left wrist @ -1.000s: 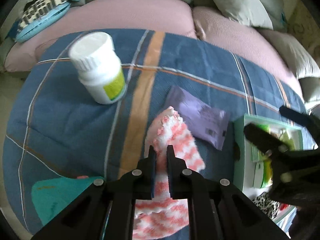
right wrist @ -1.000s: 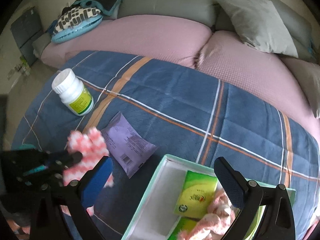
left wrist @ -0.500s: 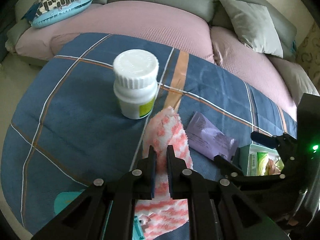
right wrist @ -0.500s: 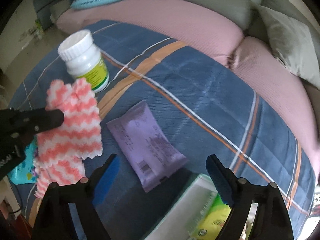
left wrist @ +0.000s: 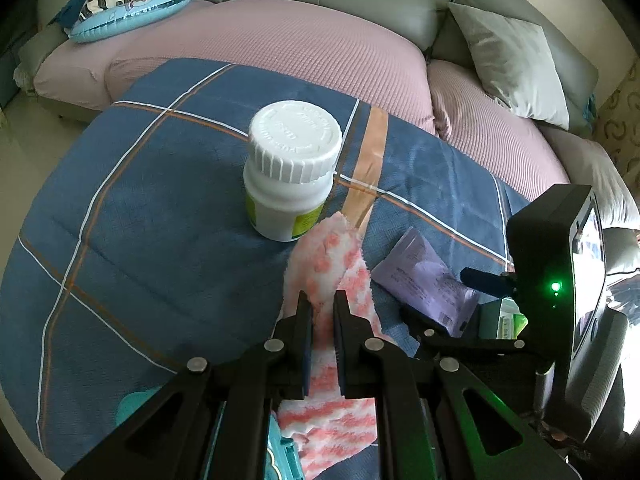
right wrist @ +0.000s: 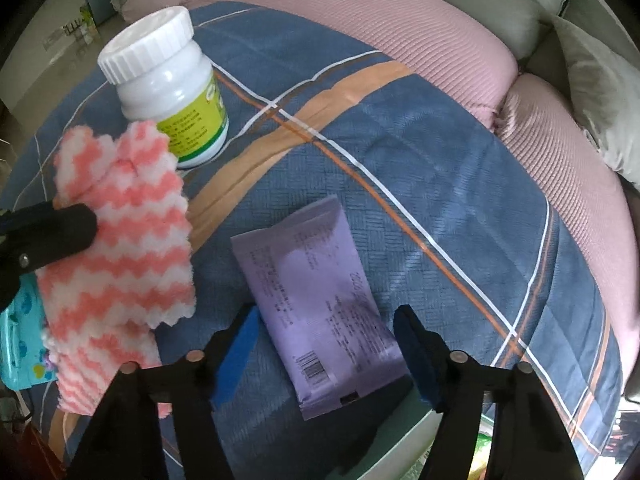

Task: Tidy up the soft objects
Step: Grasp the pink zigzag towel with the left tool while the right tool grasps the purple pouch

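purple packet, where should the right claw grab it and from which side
Take the purple packet across its narrow width at its near half, coming from above. It lies flat on the blue blanket, long edges bare on both sides, near end almost at the box rim. The right claw already straddles it there, jaws closing, pads not yet touching.

Right wrist view: blanket point(right wrist: 400, 184) spread over the cushions point(right wrist: 360, 12), filling centre frame. Bottle point(right wrist: 168, 80) upright on blanket, upper left. Cloth point(right wrist: 120, 240) at left, below bottle, its upper edge overlapping the bottle's base in frame. Packet point(right wrist: 320, 304) flat on blanket, lower centre, right of cloth. Box point(right wrist: 404, 444) rim at bottom edge, below packet. Pillow point(right wrist: 600, 92) at right edge, behind blanket.
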A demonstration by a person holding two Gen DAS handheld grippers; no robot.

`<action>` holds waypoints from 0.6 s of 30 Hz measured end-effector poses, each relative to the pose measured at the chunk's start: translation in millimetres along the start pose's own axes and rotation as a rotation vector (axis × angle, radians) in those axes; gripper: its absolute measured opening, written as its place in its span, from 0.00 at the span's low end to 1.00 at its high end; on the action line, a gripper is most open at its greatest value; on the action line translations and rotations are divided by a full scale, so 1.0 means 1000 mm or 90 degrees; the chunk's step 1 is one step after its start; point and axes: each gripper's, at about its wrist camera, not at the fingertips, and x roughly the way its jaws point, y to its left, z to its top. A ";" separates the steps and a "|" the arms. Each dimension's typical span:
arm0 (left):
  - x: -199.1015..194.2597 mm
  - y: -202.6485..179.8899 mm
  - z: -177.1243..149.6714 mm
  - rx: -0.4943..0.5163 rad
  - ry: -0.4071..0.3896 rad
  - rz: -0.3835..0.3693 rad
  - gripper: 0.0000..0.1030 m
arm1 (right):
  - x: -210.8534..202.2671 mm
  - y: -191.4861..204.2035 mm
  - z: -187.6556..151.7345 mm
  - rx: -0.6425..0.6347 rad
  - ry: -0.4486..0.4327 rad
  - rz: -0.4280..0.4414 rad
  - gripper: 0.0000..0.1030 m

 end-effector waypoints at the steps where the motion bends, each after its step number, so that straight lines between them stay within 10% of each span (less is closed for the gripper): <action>1: 0.000 0.000 0.000 -0.001 0.000 -0.001 0.10 | 0.000 0.000 0.002 -0.001 -0.002 0.002 0.64; 18: -0.005 0.002 0.000 -0.007 -0.008 -0.012 0.10 | -0.036 0.017 -0.011 0.013 -0.035 0.001 0.55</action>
